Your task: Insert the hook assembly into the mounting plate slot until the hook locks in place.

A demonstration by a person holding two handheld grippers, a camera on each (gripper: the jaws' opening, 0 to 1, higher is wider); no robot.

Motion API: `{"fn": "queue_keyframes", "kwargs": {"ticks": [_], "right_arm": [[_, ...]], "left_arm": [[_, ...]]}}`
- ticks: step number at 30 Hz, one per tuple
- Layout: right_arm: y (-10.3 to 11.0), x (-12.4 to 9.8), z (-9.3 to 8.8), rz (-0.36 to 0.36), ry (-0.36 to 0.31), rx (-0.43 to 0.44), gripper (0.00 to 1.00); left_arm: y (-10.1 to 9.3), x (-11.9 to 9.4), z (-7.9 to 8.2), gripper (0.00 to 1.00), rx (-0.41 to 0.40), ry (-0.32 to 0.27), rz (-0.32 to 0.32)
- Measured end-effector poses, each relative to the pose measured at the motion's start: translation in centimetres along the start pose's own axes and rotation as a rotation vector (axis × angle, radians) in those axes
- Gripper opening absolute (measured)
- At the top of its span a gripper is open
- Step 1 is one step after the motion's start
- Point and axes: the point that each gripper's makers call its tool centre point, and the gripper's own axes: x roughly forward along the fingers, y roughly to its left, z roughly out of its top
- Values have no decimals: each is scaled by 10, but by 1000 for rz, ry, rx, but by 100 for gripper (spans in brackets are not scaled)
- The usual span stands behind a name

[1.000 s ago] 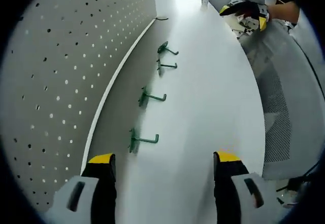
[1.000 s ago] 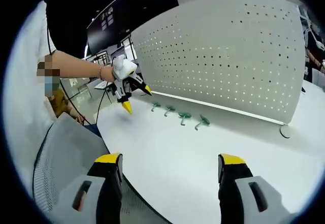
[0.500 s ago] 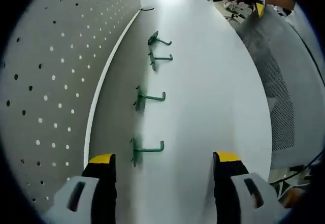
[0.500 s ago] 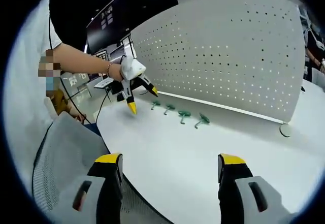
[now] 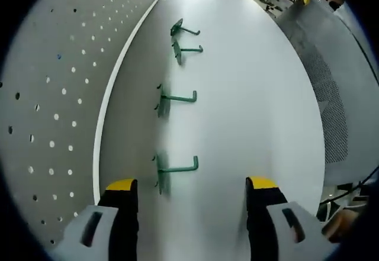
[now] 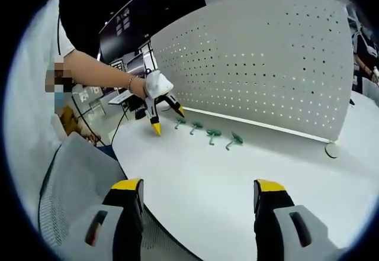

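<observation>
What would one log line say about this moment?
left gripper: open, above nearest green hook | right gripper: open, empty | four hooks on table | pegboard: bare

Four hooks (image 5: 175, 168) lie in a row on the table (image 5: 249, 107) — just before the pegboard (image 5: 53, 83), which stands upright along the table's far edge. A mesh chair back (image 6: 71, 178) sits at the table's near edge.

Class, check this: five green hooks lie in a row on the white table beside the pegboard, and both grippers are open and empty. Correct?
Not quite: there are four hooks, not five, as the left gripper view shows. They do lie in a row on the table beside the pegboard, and both grippers are open and empty.
</observation>
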Motion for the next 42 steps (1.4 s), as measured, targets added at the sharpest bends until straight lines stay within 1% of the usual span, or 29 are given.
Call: {"fn": "queue_keyframes", "kwargs": {"ticks": [2, 4, 13, 16, 17, 19, 22, 26, 28, 30, 31, 33, 35, 38, 40, 42], "right_arm": [[0, 0, 0, -1, -1, 4, 73], [0, 0, 0, -2, -4, 9, 73], [0, 3, -1, -1, -3, 12, 73], [0, 3, 0, 1, -6, 11, 73], [1, 3, 1, 1, -6, 11, 73], [0, 3, 1, -1, -8, 10, 73], [-1, 2, 1, -5, -4, 8, 73], [-1, 2, 1, -6, -4, 6, 73], [-2, 1, 1, -7, -5, 7, 73], [-2, 1, 1, -7, -4, 8, 73], [-2, 1, 1, -7, -4, 7, 72], [-1, 2, 1, -6, -4, 5, 72], [-1, 2, 1, -7, -5, 6, 72], [-1, 1, 1, -7, -2, 2, 72], [-2, 1, 1, -9, -5, 2, 72], [-2, 1, 2, -11, -6, 3, 72]], "left_arm": [[4, 0, -1, 78, -21, -4, 9], [4, 0, -2, 75, -35, -9, -1], [4, 0, -2, 73, -27, -11, -4], [8, -1, -3, 66, -32, -17, 0], [10, -2, -2, 60, -35, -20, 1], [11, -3, -2, 53, -40, -18, 4], [12, -3, -2, 50, -47, -17, 7], [14, -3, -2, 37, -57, -19, 12], [16, -3, -2, 36, -70, -19, 17], [16, -3, -1, 32, -77, -20, 21], [16, -3, 0, 29, -82, -19, 26], [17, -3, -1, 18, -87, -18, 32], [21, -3, -3, 10, -112, -3, 55], [22, -3, -2, 9, -138, 11, 63], [22, -3, -3, 8, -122, 17, 69], [24, -3, -3, 6, -127, 16, 81]]}}
